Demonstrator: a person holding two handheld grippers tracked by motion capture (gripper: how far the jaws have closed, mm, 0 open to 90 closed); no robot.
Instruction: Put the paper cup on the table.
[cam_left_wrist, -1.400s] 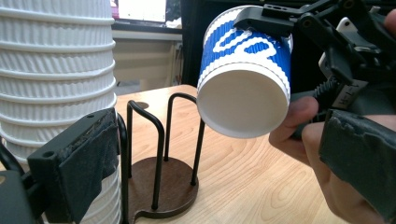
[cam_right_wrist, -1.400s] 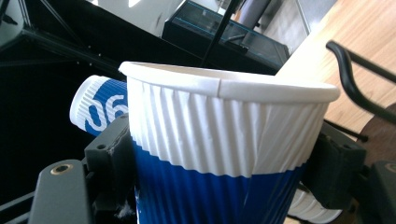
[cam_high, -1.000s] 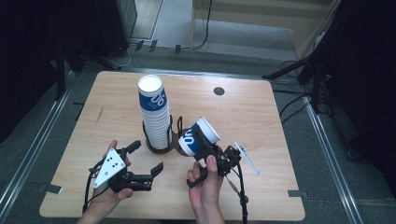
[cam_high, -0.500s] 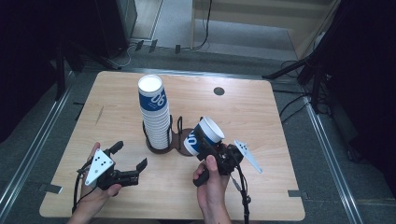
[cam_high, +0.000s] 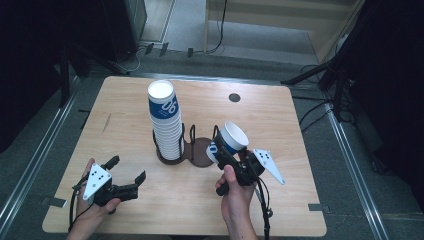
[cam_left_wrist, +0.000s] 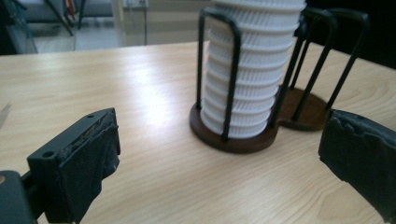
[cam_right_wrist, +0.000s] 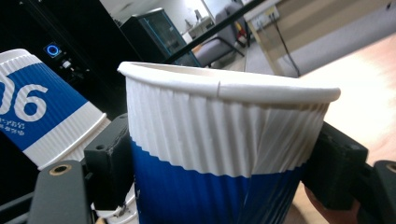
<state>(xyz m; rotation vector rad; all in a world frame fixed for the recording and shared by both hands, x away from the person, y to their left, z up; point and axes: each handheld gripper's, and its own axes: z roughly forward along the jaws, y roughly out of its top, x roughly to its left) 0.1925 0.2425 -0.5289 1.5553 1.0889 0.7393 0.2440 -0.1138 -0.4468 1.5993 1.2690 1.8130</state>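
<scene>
A tall stack of ribbed white-and-blue paper cups (cam_high: 165, 125) (cam_left_wrist: 252, 70) stands in the left ring of a black wire holder on a brown base (cam_high: 200, 152) (cam_left_wrist: 233, 140). The holder's right ring (cam_left_wrist: 303, 107) has no cup in it. My right gripper (cam_high: 222, 150) (cam_right_wrist: 219, 172) is shut on a single cup (cam_high: 231, 139) (cam_right_wrist: 224, 140), held tilted just above the holder's right side. The stack's top cup (cam_right_wrist: 37, 107) shows to its left. My left gripper (cam_high: 127, 169) (cam_left_wrist: 219, 154) rests low at the table's near left, open, with nothing between its jaws, facing the holder.
The wooden table (cam_high: 280, 125) has a small dark round hole (cam_high: 234, 97) at the back right. A strip of tape (cam_high: 52, 201) sits at the near-left corner. Black stands and cables lie on the floor around the table.
My left gripper has drawn back to the left and sunk toward the near-left corner of the table. The right hand has turned slightly with the cup, shifting it a little to the right.
</scene>
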